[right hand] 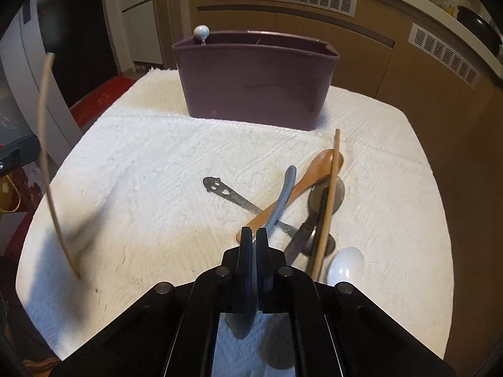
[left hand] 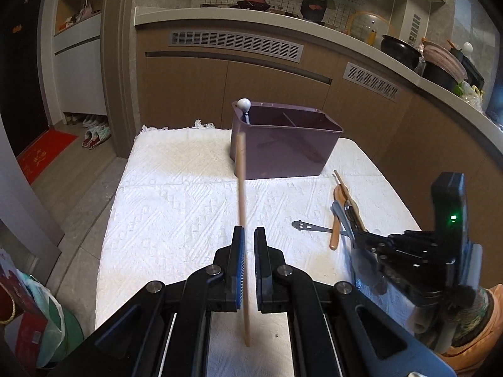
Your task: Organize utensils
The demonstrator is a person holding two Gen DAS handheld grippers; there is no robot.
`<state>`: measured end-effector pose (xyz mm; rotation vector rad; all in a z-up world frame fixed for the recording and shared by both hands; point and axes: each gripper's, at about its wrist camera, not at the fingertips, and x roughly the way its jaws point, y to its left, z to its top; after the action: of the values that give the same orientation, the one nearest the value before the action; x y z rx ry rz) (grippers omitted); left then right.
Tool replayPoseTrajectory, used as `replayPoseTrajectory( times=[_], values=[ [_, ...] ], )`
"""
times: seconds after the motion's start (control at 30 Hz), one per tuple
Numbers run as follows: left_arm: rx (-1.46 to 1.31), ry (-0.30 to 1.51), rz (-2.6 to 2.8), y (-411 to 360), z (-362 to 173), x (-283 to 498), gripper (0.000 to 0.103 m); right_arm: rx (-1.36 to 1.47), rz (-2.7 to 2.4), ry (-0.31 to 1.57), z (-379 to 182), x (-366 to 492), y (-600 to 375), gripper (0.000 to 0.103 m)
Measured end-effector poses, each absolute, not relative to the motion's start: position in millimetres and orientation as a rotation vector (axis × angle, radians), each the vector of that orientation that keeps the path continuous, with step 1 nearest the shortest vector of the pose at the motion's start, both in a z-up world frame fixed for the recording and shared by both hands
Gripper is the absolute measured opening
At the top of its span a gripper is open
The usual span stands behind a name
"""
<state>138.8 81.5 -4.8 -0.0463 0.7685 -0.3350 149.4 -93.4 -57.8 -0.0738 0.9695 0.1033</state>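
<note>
Two tools work here: my left tool (left hand: 246, 235) clamps a chopstick (left hand: 242, 188) pointing at twelve o'clock toward the purple caddy (left hand: 283, 154), my right tool (right hand: 254, 235) grips a grey spoon (right hand: 284, 194) above the worktop (right hand: 141, 172).

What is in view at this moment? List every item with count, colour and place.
utensil holder: 1, purple, far side of the table, with compartments.
white-knobbed utensil: 1, stands in the holder's left end.
chopsticks: 2, pale wood; one chopstick in the left jaws, one lying on the pile.
wooden spoon: 1, brown, in the pile.
grey-handled spoon: 1, in the right jaws.
metal utensil with face cut-outs: 1, in the pile.
white spoon: 1, near the pile.
white cloth: 1, covers the table.
left gripper: shut on a chopstick.
right gripper: shut on the grey-handled spoon.
</note>
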Motion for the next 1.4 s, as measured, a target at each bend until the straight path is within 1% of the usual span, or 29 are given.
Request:
replayPoseTrajectory(
  times=[0.23,0.33,0.5,0.57,0.63,0.67,0.73,0.8,0.83,0.87,0.9,0.97,1.0,1.03,1.1,1.2,1.27,1.3,1.33,1.4],
  values=[
    [-0.015,0.737,-0.353,66.7,6.4,122.4,0.005,-0.044,0.115,0.956,-41.5,125.6,-124.7,0.000],
    [-0.007,0.741,-0.362,61.6,4.2,121.9,0.005,-0.024,0.147,0.989,-45.2,126.0,-136.0,0.003],
    [-0.015,0.832,-0.305,69.1,-18.4,139.5,0.005,0.033,0.163,1.022,-60.3,162.0,-125.2,0.004],
    [-0.026,0.866,-0.277,77.4,-28.9,144.6,0.012,0.045,0.132,1.056,-72.0,177.2,-118.0,0.004],
    [-0.053,0.896,-0.249,88.5,-39.4,150.2,0.035,0.036,0.088,1.066,-80.2,186.1,-113.6,0.007],
    [-0.063,0.906,-0.232,93.3,-44.1,152.4,0.039,0.019,0.067,1.074,-83.0,189.8,-111.3,0.007],
    [-0.074,0.920,-0.206,99.6,-51.7,154.6,0.052,0.005,0.028,1.077,-85.6,194.1,-108.8,0.008],
    [-0.090,0.928,-0.193,104.9,-57.8,157.5,0.060,-0.020,0.039,1.074,-86.8,193.5,-105.8,0.011],
    [-0.096,0.932,-0.188,105.6,-60.0,158.9,0.063,-0.046,0.034,1.072,-87.4,192.4,-104.1,0.012],
    [-0.099,0.939,-0.182,105.8,-62.0,160.8,0.064,-0.077,0.018,1.072,-87.5,190.3,-102.9,0.016],
    [-0.102,0.943,-0.181,105.4,-63.3,161.8,0.064,-0.085,0.017,1.082,-88.2,187.2,-103.8,0.022],
    [-0.102,0.922,-0.182,105.2,-62.3,161.0,0.065,-0.041,0.068,1.085,-88.1,178.0,-111.1,0.042],
    [-0.102,0.904,-0.184,104.4,-61.2,160.5,0.067,-0.006,0.095,1.084,-88.9,171.8,-117.0,0.043],
    [-0.098,0.888,-0.184,103.2,-60.2,160.0,0.069,0.013,0.110,1.081,-89.5,166.1,-122.3,0.043],
    [-0.089,0.875,-0.186,100.0,-59.0,162.8,0.070,0.049,0.141,1.089,-94.3,161.9,-129.3,0.042],
    [-0.089,0.885,-0.199,96.2,-60.3,168.6,0.070,0.028,0.119,1.063,-93.2,164.9,-129.0,0.037],
    [-0.083,0.902,-0.205,95.1,-62.4,171.4,0.070,-0.002,0.108,1.058,-92.5,170.6,-126.1,0.019],
    [-0.083,0.913,-0.212,95.6,-64.3,172.2,0.070,-0.015,0.111,1.050,-90.2,171.6,-124.3,0.015],
    [-0.083,0.925,-0.218,95.9,-66.4,172.6,0.070,-0.024,0.118,1.035,-85.9,170.8,-123.5,0.006],
    [-0.086,0.950,-0.223,98.3,-71.6,174.1,0.070,-0.036,0.146,1.010,-74.8,167.1,-122.2,0.004]
  ],
)
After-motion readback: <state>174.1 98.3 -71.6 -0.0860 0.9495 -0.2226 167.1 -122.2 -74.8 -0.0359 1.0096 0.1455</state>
